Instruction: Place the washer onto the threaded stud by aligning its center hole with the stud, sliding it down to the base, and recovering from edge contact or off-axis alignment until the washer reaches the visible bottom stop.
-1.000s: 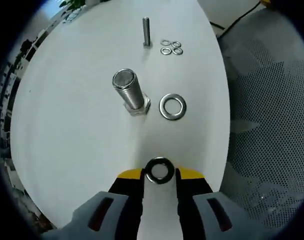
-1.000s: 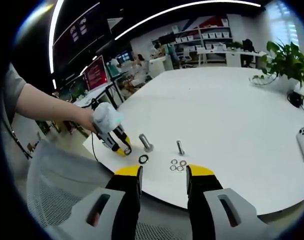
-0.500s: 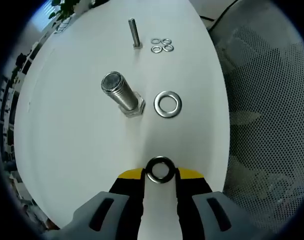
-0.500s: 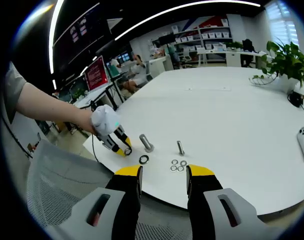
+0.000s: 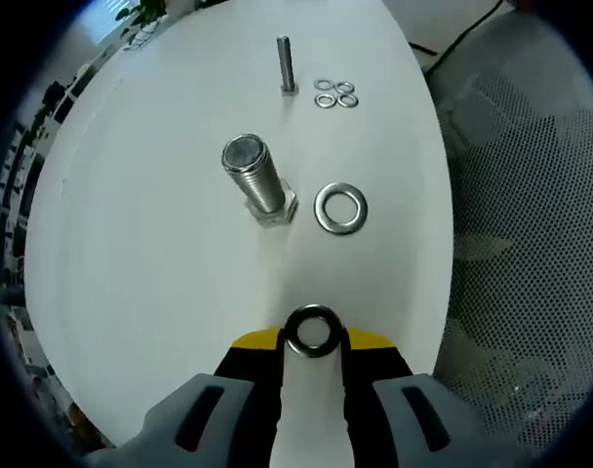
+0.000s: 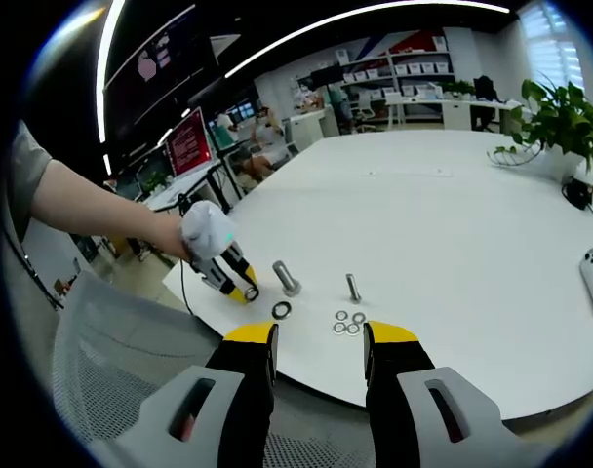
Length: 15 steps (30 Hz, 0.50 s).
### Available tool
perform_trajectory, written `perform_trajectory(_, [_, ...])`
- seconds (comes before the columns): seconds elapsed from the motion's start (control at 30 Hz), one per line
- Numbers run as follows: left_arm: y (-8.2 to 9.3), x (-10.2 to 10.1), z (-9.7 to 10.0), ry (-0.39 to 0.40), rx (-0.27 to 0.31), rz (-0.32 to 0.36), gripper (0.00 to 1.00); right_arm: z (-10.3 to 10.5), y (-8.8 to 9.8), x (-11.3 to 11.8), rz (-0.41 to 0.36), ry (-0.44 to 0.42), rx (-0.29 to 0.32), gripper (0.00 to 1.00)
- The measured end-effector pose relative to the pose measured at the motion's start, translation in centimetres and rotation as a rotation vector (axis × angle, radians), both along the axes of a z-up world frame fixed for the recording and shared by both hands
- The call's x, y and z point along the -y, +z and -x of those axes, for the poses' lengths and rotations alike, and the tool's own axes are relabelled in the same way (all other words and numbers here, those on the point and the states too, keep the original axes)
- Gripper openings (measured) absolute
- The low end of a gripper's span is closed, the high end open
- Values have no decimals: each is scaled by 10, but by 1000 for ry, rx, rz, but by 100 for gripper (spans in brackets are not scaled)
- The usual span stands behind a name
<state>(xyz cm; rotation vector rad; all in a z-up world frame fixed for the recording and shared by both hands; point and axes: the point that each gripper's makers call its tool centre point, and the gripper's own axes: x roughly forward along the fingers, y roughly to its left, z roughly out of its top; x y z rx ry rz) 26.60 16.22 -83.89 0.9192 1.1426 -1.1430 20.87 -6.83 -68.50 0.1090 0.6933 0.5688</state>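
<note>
Washer, a dark steel ring (image 5: 311,331), is pinched edge-on between the yellow-tipped jaws of the left gripper (image 5: 311,343), held above the near edge of the white round-cornered surface (image 5: 150,253). Ahead of it, toward the middle of that edge strip, the large threaded steel stud (image 5: 256,178) stands on its hexagonal base, its flat top tilted toward the camera in the left gripper view. A second, bright flat steel washer (image 5: 340,208) lies flat just beside the stud's base, on the side nearer the surface's edge, apart from it. Farther along the same edge a slim small bolt (image 5: 286,64) stands upright, with four small silver washers (image 5: 334,94) clustered near it. Between the held ring and the stud the surface is bare, and bare white surface spreads wide on the stud's other side.

In the right gripper view, the right gripper (image 6: 318,341) hangs off the surface's near edge over a grey mesh chair (image 6: 121,361), its jaws spread with nothing between them. A person's hand (image 6: 165,237) grips the left gripper at the surface's corner, close to the stud.
</note>
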Motion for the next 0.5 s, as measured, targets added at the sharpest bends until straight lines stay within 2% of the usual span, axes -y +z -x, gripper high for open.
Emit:
perform_trajectory(0.1, [1,0,3,-9,1,16,22,0,1,0,-4,-2,3,38])
perform_trajectory(0.2, [1,-3,3,-8,-8,0,25,-1,2,0,-7,-5,7,38])
perform_trajectory(0.5, [1,-3,4,-19,13,-20,25,-1,2,1,-11,-9,10,38])
